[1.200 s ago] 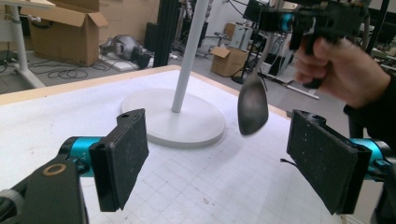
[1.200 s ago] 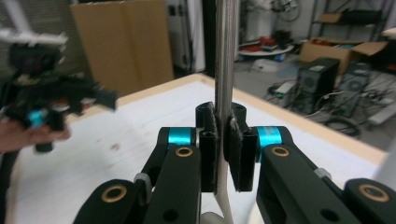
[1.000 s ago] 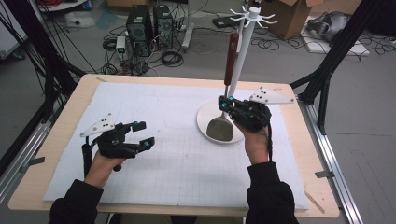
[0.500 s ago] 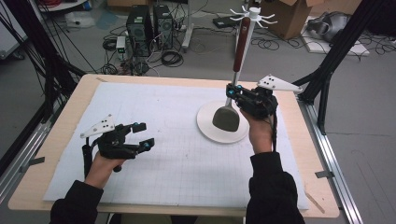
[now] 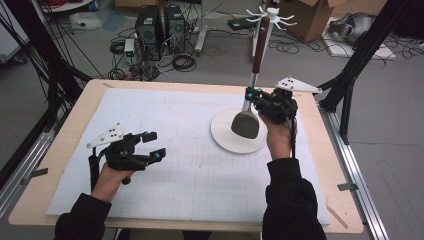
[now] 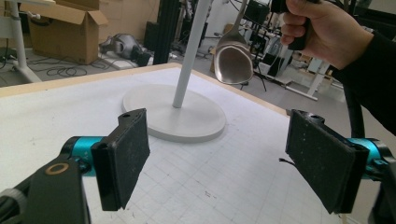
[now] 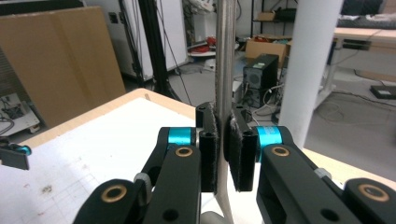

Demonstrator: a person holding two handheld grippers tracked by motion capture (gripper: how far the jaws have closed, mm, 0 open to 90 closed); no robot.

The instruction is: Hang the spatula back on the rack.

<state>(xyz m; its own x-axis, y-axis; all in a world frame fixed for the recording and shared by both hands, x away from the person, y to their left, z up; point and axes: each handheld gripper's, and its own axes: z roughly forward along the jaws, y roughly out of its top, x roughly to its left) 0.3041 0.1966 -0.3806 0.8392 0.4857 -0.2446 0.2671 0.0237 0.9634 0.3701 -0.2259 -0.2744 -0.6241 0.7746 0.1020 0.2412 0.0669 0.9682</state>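
you're working at a light wooden table (image 5: 40,200), its bare edge showing as a border on all sides. a white gridded mat (image 5: 190,165) lies flat on it and covers nearly the whole top. on the mat, toward your right and far side, sits the round white base (image 5: 225,140) of a rack stand; its white pole (image 6: 191,51) rises from the middle of that disc. the mat shows a few small dark specks near your left side. the disc lies flat, wholly on the mat.

red-handled metal spatula (image 5: 246,122) upright, lifted above stand base (image 5: 225,140)
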